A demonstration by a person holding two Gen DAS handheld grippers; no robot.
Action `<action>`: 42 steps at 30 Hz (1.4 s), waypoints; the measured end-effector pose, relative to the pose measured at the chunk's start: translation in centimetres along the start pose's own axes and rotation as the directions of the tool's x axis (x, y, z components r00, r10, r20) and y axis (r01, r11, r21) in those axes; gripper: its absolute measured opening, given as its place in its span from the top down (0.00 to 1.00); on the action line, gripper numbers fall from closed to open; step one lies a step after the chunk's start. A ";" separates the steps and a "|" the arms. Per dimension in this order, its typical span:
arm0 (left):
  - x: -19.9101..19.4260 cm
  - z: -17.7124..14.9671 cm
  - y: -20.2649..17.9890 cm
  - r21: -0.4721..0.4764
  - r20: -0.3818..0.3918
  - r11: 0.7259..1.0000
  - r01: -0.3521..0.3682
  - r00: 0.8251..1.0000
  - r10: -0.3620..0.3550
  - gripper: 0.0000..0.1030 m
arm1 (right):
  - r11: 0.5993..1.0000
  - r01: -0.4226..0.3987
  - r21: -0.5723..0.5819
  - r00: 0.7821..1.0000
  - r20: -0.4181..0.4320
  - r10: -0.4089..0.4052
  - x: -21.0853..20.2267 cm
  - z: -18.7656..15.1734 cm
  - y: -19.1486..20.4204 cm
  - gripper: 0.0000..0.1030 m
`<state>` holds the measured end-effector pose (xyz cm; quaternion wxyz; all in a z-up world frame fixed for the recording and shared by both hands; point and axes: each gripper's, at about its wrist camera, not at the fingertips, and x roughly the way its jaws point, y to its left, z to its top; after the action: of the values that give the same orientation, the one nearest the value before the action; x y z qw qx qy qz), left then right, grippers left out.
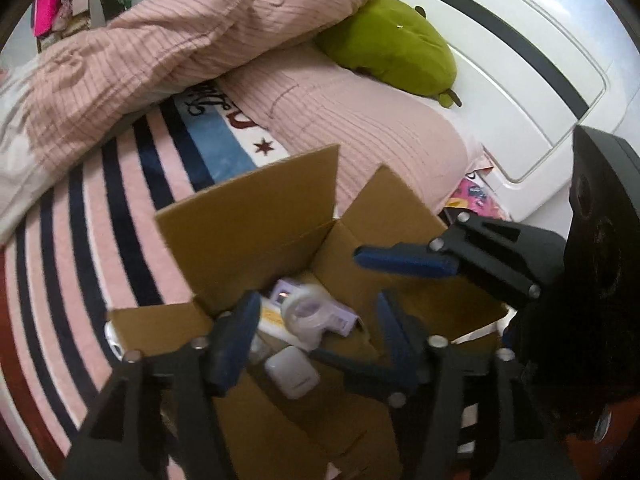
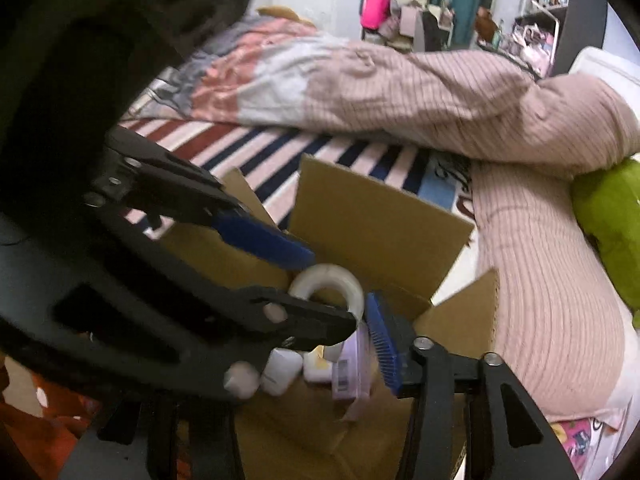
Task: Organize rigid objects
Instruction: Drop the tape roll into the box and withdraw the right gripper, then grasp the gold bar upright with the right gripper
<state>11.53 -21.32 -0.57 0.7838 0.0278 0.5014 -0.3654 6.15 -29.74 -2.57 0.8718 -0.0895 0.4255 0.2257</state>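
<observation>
You have both grippers poised over the open cardboard box (image 1: 256, 224), which sits on the striped blanket (image 1: 92, 216) with its flaps standing up, so the mouth stays clear for dropping things in. Your left gripper (image 1: 316, 332) hangs above the middle of the box with its blue pads spread apart and nothing between them. Your right gripper (image 1: 384, 308) comes in from the right, and it too stands apart and empty: one finger reaches across the far side of the box, the other lower and nearer. The rigid things lie together on the box floor: a roll of clear tape (image 2: 332, 284) on top, leaning on a lilac device (image 2: 352, 368), with a small white case (image 1: 292, 372) nearest and a pale flat packet (image 1: 272, 320) under the tape at the left. They seem dropped rather than arranged, which suits a collecting box. The pink duvet (image 1: 168, 44) and green cushion (image 1: 392, 44), being soft, lie outside on the bed, well apart from the box.
</observation>
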 end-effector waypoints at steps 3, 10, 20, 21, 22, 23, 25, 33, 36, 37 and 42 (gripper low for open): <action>-1.5 -0.4 0.6 -0.016 0.039 1.000 -0.015 0.999 0.016 0.36 | 1.000 -0.011 0.013 1.000 0.003 0.011 -0.3 -0.2 -0.2 0.46; -7.0 -2.9 3.5 -0.087 0.158 0.992 -0.094 0.982 0.107 0.35 | 1.000 -0.012 -0.012 1.000 0.025 0.012 -1.3 0.6 1.4 0.46; -15.7 -12.8 11.6 -0.315 0.252 0.916 -0.249 0.909 0.333 0.29 | 0.972 -0.204 -0.116 0.966 0.137 0.219 -2.0 4.6 10.7 0.46; -16.0 -13.7 12.2 -0.333 0.248 0.906 -0.262 0.902 0.353 0.29 | 0.963 -0.234 -0.136 0.959 0.129 0.252 -1.5 4.9 12.4 0.46; -16.2 -14.7 12.8 -0.349 0.245 0.895 -0.277 0.895 0.372 0.29 | 0.956 -0.250 -0.150 0.956 0.119 0.269 -1.1 5.1 13.4 0.46; -16.4 -16.0 13.7 -0.371 0.240 0.882 -0.291 0.887 0.394 0.29 | 0.951 -0.263 -0.162 0.954 0.106 0.282 -0.6 5.1 14.5 0.46; -16.5 -17.7 14.8 -0.398 0.234 0.870 -0.292 0.884 0.404 0.29 | 0.942 -0.287 -0.171 0.951 0.064 0.302 1.1 4.8 16.9 0.46; -14.0 -21.9 17.6 -0.456 0.211 0.853 -0.253 0.901 0.379 0.29 | 0.975 -0.165 -0.148 0.983 -0.112 0.149 11.1 2.0 19.4 0.47; -13.4 -22.2 17.8 -0.454 0.195 0.851 -0.264 0.902 0.384 0.29 | 0.989 -0.012 -0.150 0.996 -0.095 -0.002 13.3 1.6 18.1 0.48; -13.4 -22.3 17.9 -0.454 0.194 0.850 -0.267 0.902 0.386 0.29 | 0.989 0.031 -0.145 0.995 -0.090 -0.044 13.9 1.6 17.5 0.49; -13.3 -22.4 18.7 -0.464 0.202 0.851 -0.247 0.906 0.373 0.29 | 0.992 0.091 -0.088 0.983 -0.152 -0.104 16.3 1.4 15.2 0.64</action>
<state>2.53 8.75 -7.00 0.8832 -0.1160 0.4399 -0.1139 8.72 -10.65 -13.89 0.8415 -0.1626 0.4780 0.1920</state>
